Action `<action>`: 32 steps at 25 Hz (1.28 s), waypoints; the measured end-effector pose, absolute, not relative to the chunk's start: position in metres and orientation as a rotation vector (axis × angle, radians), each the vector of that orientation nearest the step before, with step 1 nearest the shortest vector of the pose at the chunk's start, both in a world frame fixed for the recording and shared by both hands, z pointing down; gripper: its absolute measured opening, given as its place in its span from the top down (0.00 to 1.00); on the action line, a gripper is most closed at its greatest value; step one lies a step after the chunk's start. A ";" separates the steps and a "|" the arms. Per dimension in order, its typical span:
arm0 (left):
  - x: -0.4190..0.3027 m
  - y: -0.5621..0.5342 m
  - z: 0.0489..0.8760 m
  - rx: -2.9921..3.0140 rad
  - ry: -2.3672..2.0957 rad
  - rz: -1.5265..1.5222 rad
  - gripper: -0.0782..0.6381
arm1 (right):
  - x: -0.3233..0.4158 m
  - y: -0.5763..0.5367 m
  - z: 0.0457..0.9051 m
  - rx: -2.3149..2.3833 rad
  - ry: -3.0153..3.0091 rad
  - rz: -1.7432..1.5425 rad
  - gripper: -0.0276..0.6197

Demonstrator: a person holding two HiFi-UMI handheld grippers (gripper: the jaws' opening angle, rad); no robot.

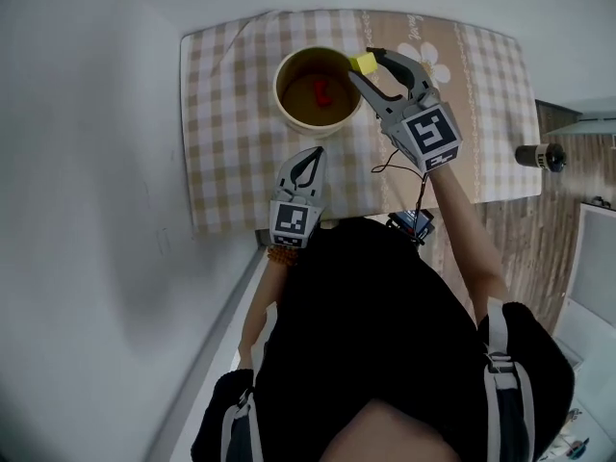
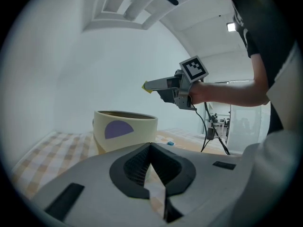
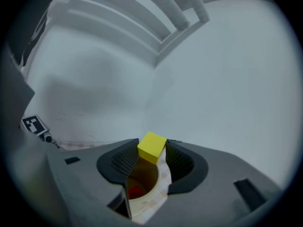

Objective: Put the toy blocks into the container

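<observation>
A cream round container [image 1: 289, 109] stands on the checked tablecloth [image 1: 221, 114], with a red block [image 1: 320, 91] lying inside it. My right gripper [image 1: 366, 64] is shut on a yellow block [image 1: 363, 63], held above the container's right rim. In the right gripper view the yellow block [image 3: 151, 148] sits between the pads, with the container [image 3: 147, 200] and red block [image 3: 136, 191] below it. My left gripper [image 1: 315, 152] is shut and holds nothing, just in front of the container, near the table's front edge. From the left gripper view the container [image 2: 125, 129] is close ahead and the right gripper [image 2: 147, 86] hangs above it.
A thin cable [image 1: 397, 165] trails from the right gripper across the cloth. A small blue piece [image 2: 170, 144] lies on the table beyond the container. A dark cylinder [image 1: 541, 156] stands off the table's right edge. A white wall runs along the left.
</observation>
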State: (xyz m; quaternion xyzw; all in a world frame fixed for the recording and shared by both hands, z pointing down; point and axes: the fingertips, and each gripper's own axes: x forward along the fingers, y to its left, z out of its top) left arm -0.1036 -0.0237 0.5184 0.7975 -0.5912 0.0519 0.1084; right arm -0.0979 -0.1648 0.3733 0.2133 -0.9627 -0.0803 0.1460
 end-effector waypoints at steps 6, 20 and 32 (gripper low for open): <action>-0.131 -0.016 0.519 2.291 -1.814 0.140 0.88 | -0.112 -0.169 0.407 0.609 -2.721 -0.151 0.67; -0.154 -0.010 0.523 2.244 -1.853 0.148 0.88 | -0.119 -0.180 0.421 0.638 -2.680 -0.149 0.67; -0.157 -0.010 0.523 2.246 -1.852 0.143 0.88 | -0.120 -0.183 0.428 0.656 -2.661 -0.134 0.67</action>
